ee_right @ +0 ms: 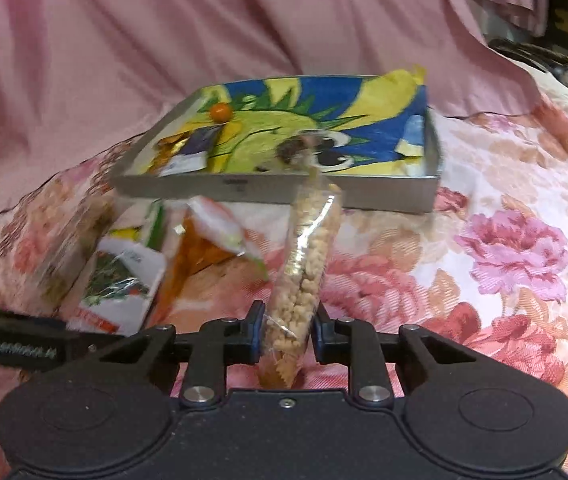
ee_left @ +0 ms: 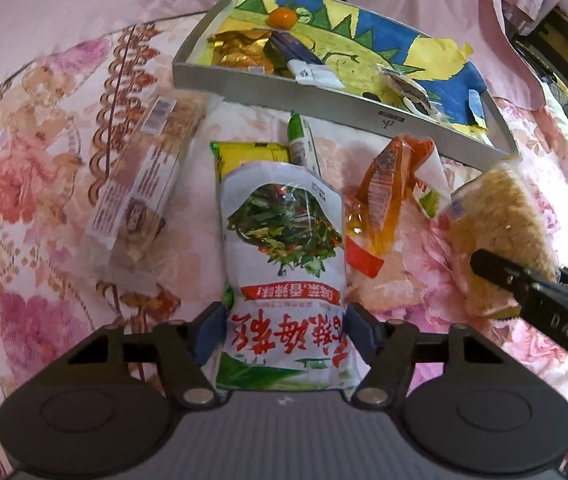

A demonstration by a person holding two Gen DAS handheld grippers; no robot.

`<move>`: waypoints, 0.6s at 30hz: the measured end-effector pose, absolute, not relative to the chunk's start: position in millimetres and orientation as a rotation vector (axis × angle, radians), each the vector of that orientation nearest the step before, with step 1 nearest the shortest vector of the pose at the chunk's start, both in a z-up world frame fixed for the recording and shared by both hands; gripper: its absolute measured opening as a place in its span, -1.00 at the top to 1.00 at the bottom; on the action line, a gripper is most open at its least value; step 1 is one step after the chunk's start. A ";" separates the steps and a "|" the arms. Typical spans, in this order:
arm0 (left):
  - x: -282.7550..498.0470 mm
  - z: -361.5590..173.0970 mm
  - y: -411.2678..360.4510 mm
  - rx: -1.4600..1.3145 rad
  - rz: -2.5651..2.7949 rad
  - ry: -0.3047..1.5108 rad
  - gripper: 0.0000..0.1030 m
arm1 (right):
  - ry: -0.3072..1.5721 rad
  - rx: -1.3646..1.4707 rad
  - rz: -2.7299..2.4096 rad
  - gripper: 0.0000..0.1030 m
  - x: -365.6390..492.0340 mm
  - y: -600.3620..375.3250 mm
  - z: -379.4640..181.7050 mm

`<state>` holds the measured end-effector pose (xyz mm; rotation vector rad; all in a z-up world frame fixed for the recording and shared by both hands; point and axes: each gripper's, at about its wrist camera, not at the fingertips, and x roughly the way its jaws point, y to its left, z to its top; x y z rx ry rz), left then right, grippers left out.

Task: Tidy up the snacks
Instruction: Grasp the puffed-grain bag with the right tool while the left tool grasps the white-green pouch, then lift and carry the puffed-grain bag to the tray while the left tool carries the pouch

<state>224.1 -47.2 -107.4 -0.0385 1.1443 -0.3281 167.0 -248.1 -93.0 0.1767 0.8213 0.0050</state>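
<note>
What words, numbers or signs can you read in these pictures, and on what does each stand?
White packet: red Chinese characters, upside down; the banner seems to end "香辣味!".
Right gripper: "DAO", uncertain.
Left gripper: lettering blurred in the right wrist view.
Biscuit box: barcode and print, too small.
Tray: wall mark unreadable.

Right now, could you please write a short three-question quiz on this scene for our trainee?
1. True or false: the right gripper is shut on the clear bag.
2. Which lies in the tray? A) the orange ball B) the white packet C) the long box
3. What lies between the left gripper's fingers?

Key: 1 true. 2 A. 3 The white packet.
</note>
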 end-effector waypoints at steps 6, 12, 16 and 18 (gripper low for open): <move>203.7 -107.2 -49.0 -0.035 -0.316 1.174 -0.29 | 0.854 0.179 0.036 0.59 147.9 -233.2 -91.6; 179.4 -107.4 -58.0 -0.011 -0.308 1.166 -0.22 | 0.863 0.164 0.048 0.59 131.8 -217.0 -93.4; 166.5 -103.6 -51.8 -0.111 -0.271 1.147 -0.18 | 0.856 0.173 0.036 0.59 121.8 -211.8 -92.8; 159.0 -104.5 -49.4 -0.163 -0.258 1.147 -0.18 | 0.853 0.184 0.025 0.59 117.3 -210.9 -93.1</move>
